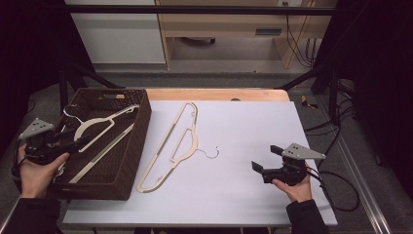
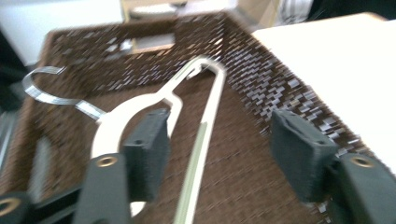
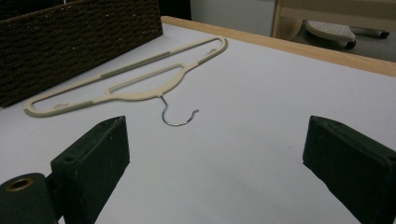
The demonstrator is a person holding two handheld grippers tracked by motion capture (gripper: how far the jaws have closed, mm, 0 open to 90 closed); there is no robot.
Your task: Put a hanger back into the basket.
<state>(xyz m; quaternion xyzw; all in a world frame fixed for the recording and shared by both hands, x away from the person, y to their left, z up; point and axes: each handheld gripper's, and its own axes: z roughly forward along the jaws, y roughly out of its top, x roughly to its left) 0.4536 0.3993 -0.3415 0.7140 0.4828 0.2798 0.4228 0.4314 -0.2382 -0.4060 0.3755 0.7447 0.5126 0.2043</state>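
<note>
Nearest the person, at about four o'clock on the table (image 1: 253,195), the right gripper (image 1: 265,160) rests low over the white surface with its jaws spread wide and nothing between them. In the right gripper view the same gripper (image 3: 215,163) looks straight toward a cream hanger (image 3: 126,77), which suggests it is lined up for an approach rather than a grasp just yet.

At about eight o'clock the left gripper (image 1: 80,142) reaches over the near wall of a dark woven basket (image 1: 139,141). In the left gripper view its jaws (image 2: 224,154) stand well apart, released, with a second cream hanger (image 2: 163,100) lying in the basket beneath them; the left jaw sits over the hanger's shoulder, though the blur makes it impossible to tell whether it touches. It is probably placed there either to let go of that hanger or to take it up.

Toward the table's centre, the loose hanger (image 1: 168,146) lies flat, running from seven o'clock up to twelve, just beside the basket's right wall. It is slim and pale, with an open inner bar, greyer strips along its arms, and a thin wire hook (image 1: 213,153) pointing toward three o'clock.

Farther off, the basket's hanger (image 1: 104,119) shows its metal hook (image 1: 69,111) at the far left corner.
</note>
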